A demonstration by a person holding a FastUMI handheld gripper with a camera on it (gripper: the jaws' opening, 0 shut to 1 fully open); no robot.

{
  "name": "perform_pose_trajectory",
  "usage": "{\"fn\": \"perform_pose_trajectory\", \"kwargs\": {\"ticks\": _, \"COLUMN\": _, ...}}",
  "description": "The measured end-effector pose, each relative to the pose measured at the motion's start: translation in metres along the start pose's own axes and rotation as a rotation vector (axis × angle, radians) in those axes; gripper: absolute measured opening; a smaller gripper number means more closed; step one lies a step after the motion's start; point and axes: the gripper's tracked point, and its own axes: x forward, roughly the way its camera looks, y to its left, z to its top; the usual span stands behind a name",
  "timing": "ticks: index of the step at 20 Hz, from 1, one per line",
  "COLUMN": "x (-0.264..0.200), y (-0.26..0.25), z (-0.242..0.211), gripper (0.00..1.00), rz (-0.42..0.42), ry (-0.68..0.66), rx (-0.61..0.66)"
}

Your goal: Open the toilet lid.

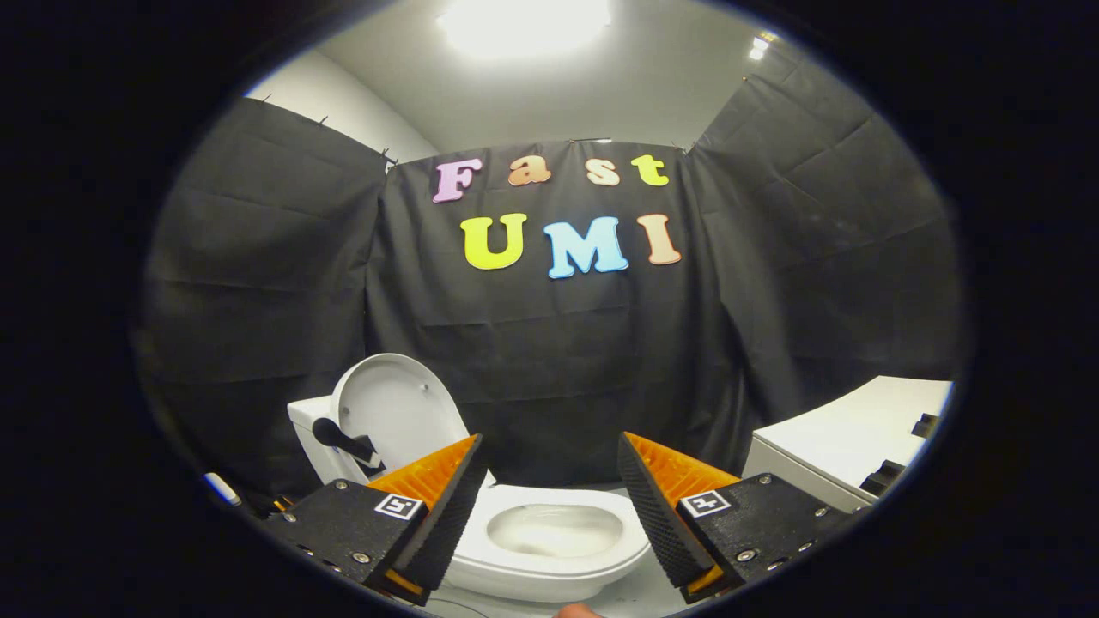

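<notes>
white porcelain toilet (549,549) sat just ahead of the gripper (549,489), bowl seen between the two fingers and a bit below them. toilet lid (391,412) was up already, standing near upright w/ a slight lean back against the tank (307,429), its pale inner face turned toward the camera. seat ring was down on the bowl rim, water in the bowl looked pale and cloudy.

gripper was released: fingers spread wide apart, nothing between them, no contact w/ the toilet or lid. ribbed pads (446,515) faced inward, each finger body carried a small square marker (399,506) on top.

dark handle-like part (343,439) stuck out in front of the tank, left of the lid and just beyond the left finger; couldn't tell exactly what it was attached to. small white object (221,487) lay low at the far left, too small to id.

white cabinet or counter top (850,438) stood to the right of the toilet, beyond the right finger, w/ a couple of dark bits (925,424) near its far edge. black cloth (549,360) hung behind the toilet and on both sides as the booth wall. bright ceiling light (524,21) glared overhead. small sliver of a fingertip (577,611) showed at the very bottom, below the fingers.
</notes>
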Motion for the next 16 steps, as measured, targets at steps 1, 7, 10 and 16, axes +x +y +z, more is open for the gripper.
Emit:
{"fn": "perform_pose_trajectory", "kwargs": {"ticks": 1, "x": 0.001, "y": -0.003, "z": -0.004, "gripper": 0.93, "rz": -0.007, "ry": 0.008, "rx": 0.002}}
{"fn": "perform_pose_trajectory", "kwargs": {"ticks": 7, "x": 0.001, "y": -0.015, "z": -0.035, "gripper": 0.93, "rz": -0.028, "ry": 0.067, "rx": -0.023}}
{"fn": "perform_pose_trajectory", "kwargs": {"ticks": 10, "x": 0.000, "y": -0.017, "z": -0.042, "gripper": 0.93, "rz": -0.032, "ry": 0.075, "rx": -0.036}}
{"fn": "perform_pose_trajectory", "kwargs": {"ticks": 16, "x": -0.001, "y": -0.018, "z": -0.040, "gripper": 0.93, "rz": -0.039, "ry": 0.053, "rx": -0.003}}
